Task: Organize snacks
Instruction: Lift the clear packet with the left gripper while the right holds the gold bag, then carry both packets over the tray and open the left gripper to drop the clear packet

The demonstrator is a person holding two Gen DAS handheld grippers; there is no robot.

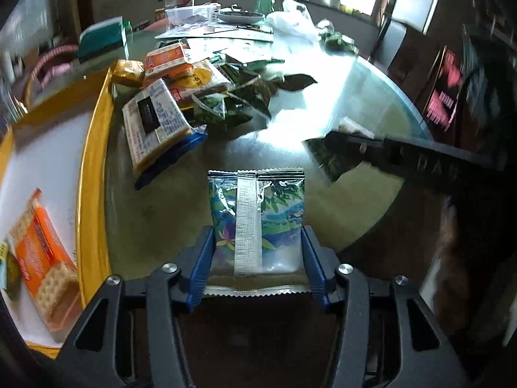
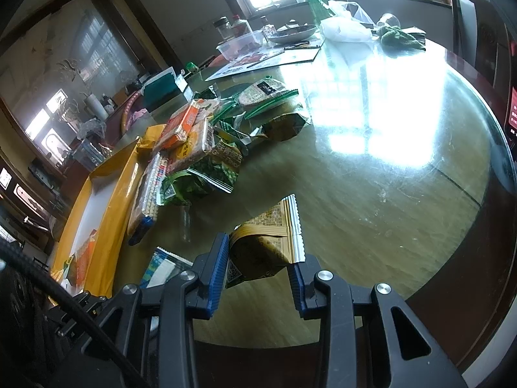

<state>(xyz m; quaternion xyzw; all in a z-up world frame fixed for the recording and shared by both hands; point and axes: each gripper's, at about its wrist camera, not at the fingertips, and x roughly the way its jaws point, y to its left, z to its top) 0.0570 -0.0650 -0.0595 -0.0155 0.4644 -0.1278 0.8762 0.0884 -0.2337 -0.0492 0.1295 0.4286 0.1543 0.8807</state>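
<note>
Two grippers: each has a snack packet between its blue pads, seen from its own wrist view.
Left gripper (image 1: pixel 257 255): narrowed onto a floral foil packet (image 1: pixel 257 220) in the lower centre of the frame; both pads sit against its side edges, seam side up, its far end over the glass table (image 1: pixel 323 123).
Right gripper (image 2: pixel 258 268): clamped on a tan-and-green packet (image 2: pixel 261 249) at lower centre, held tilted; its crimped silver edge points up and away.
Same packet, left view: a dark green shape at centre right, at the tip of the other tool's black arm.
Yellow tray (image 1: pixel 93 161): along the left edge of the left view — white floor, raised yellow rim; an orange cracker pack (image 1: pixel 42 255) lies inside at lower left.
Unsorted pile (image 1: pixel 181 93): crackers, biscuits and green sachets heaped on the table just beside the tray rim, upper centre-left.
Step in hand: judged as pick-up complete on both sides, with carrying to the tray not yet done.
Next move calls for: lifting the floral packet clear of the glass, swinging it left over the rim and opening above bare tray floor — whether it is fully off the table cannot be told.
</note>
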